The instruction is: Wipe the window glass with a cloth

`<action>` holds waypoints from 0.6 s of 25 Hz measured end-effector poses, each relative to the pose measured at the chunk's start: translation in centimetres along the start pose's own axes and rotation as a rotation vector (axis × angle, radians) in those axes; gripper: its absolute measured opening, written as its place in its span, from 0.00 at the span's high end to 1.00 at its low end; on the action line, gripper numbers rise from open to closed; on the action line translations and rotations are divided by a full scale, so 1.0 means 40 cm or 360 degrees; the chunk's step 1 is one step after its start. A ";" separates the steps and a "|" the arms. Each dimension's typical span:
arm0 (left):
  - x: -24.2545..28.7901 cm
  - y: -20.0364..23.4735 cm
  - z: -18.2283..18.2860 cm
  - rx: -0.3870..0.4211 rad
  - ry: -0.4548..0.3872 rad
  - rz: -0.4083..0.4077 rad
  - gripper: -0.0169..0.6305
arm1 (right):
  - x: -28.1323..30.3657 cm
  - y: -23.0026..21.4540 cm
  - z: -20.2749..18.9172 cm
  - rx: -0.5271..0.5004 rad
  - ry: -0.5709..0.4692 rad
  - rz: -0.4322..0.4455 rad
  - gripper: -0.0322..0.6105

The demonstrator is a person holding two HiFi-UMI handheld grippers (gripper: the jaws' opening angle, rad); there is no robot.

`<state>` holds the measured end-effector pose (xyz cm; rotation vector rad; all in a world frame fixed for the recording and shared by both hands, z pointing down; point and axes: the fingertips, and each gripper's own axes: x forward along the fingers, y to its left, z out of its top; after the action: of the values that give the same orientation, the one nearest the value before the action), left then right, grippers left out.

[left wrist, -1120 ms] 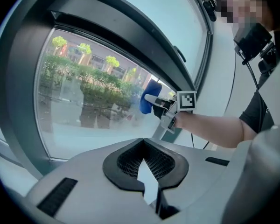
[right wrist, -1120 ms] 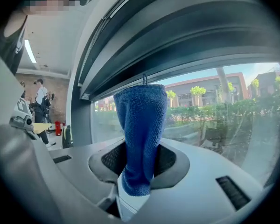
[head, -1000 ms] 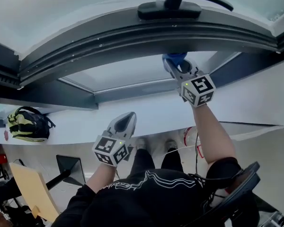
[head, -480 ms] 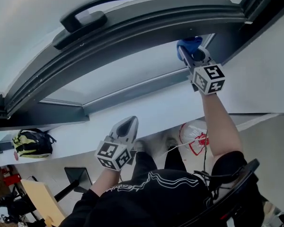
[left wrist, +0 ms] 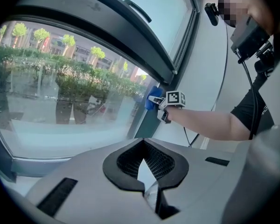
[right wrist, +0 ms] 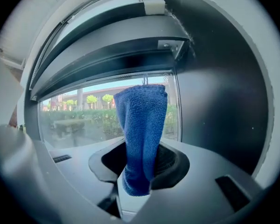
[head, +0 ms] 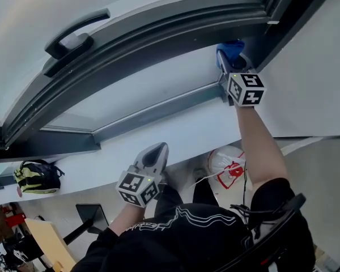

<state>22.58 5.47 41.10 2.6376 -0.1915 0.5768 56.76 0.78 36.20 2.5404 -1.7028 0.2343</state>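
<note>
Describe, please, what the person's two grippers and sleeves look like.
The left gripper and right gripper are pale grey shells with black-lined jaw recesses, each carrying a cube of black-and-white square markers. The person wears a black short-sleeved top.

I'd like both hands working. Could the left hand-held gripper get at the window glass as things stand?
Probably yes: the left hand-held gripper, shut and empty, hangs by the sill with nothing between it and the window glass.
</note>
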 end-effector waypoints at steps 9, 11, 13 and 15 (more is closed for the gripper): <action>-0.036 -0.011 0.004 -0.0033 -0.0076 -0.0001 0.96 | -0.031 0.140 -0.009 -0.0105 -0.0019 0.0151 0.78; -0.071 0.017 0.012 -0.0041 -0.0114 0.0027 0.96 | -0.044 0.212 -0.007 -0.0120 -0.0027 0.0215 0.78; -0.112 0.057 0.009 -0.0072 -0.0150 0.0071 0.96 | -0.053 0.303 -0.005 -0.0127 -0.0037 0.0294 0.78; -0.149 0.099 -0.005 -0.0126 -0.0180 0.0112 0.96 | -0.064 0.404 -0.003 -0.0120 -0.0054 0.0377 0.78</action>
<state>16.27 2.24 40.23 2.5966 -0.3359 0.4337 40.86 -3.05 35.51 2.3015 -1.9851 0.1381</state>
